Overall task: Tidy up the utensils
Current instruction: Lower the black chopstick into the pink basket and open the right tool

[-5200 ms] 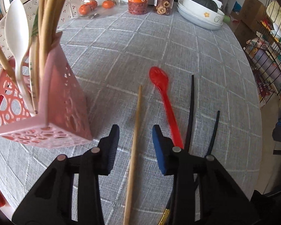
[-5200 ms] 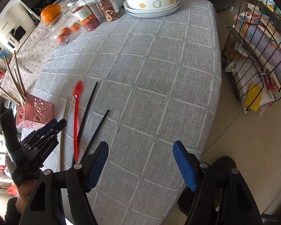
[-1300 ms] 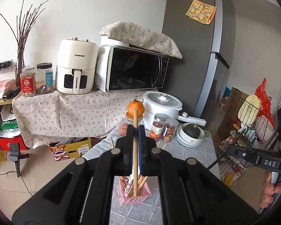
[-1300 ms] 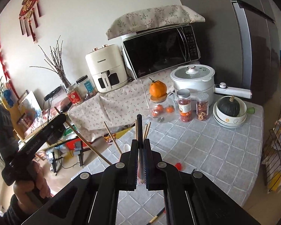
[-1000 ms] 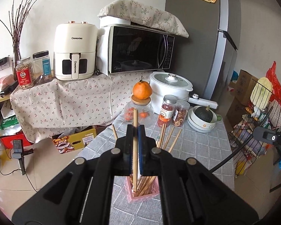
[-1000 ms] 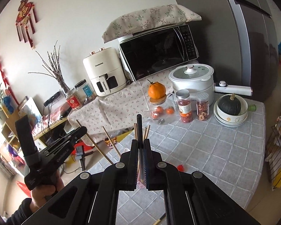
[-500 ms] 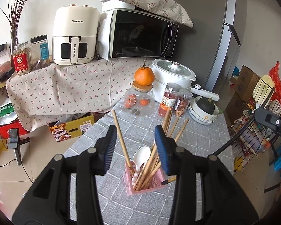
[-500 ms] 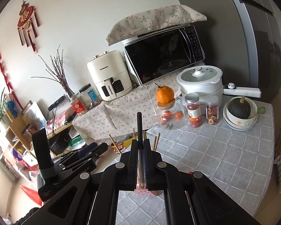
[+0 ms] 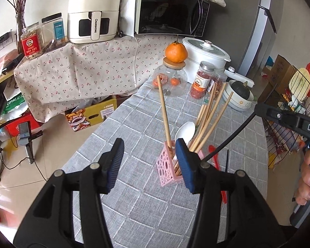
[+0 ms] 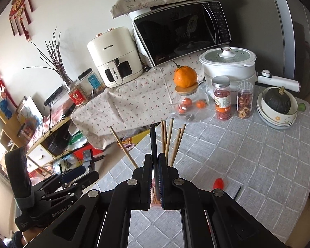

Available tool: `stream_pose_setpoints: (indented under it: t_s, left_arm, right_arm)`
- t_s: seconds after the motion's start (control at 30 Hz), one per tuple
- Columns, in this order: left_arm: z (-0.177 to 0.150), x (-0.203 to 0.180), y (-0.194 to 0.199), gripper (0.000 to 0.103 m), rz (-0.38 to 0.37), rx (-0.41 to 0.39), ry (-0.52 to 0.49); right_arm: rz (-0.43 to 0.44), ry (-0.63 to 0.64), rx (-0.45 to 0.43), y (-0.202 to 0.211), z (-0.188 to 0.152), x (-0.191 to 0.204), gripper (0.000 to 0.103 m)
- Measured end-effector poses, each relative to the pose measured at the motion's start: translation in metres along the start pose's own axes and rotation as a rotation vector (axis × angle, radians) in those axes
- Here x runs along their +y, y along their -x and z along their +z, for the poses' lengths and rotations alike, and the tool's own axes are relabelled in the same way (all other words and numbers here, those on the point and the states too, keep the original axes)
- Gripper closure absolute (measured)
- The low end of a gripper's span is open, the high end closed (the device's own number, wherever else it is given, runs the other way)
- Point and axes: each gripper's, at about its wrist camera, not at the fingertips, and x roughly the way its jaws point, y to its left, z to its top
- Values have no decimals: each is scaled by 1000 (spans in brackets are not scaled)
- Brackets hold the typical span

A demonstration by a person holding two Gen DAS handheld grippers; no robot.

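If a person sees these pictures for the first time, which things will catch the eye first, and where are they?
Most striking is the pink holder near the table's front edge, bristling with wooden chopsticks and a white spoon. The right gripper, shut on a black chopstick, is just above it, while the left gripper is open. Behind, an orange sits on a glass jar.

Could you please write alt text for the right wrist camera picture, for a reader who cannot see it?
The right gripper is shut on a thin black chopstick, held upright above the pink perforated plastic utensil holder, which already holds several wooden chopsticks. Behind them lies a grey checked tablecloth, and the open left gripper is at the lower left.
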Motion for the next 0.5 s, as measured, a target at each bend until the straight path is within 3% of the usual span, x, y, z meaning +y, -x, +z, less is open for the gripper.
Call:
stream_pose_setpoints:
  t_s: [0.3, 0.37, 0.43, 0.5]
  left_arm:
    - [-4, 4, -7, 44, -31, 52, 24]
    - [-5, 2, -8, 42, -40, 63, 28]
    - [-7, -1, -7, 42, -43, 72, 25]
    - [-8, -5, -7, 42, -50, 80, 18]
  right_arm:
    - [36, -46, 51, -25, -4, -8, 94]
    - [53, -66, 52, -23, -2, -10, 86]
    - [76, -78, 40, -15, -1, -12, 68]
    - [76, -72, 11, -3, 1, -14, 61]
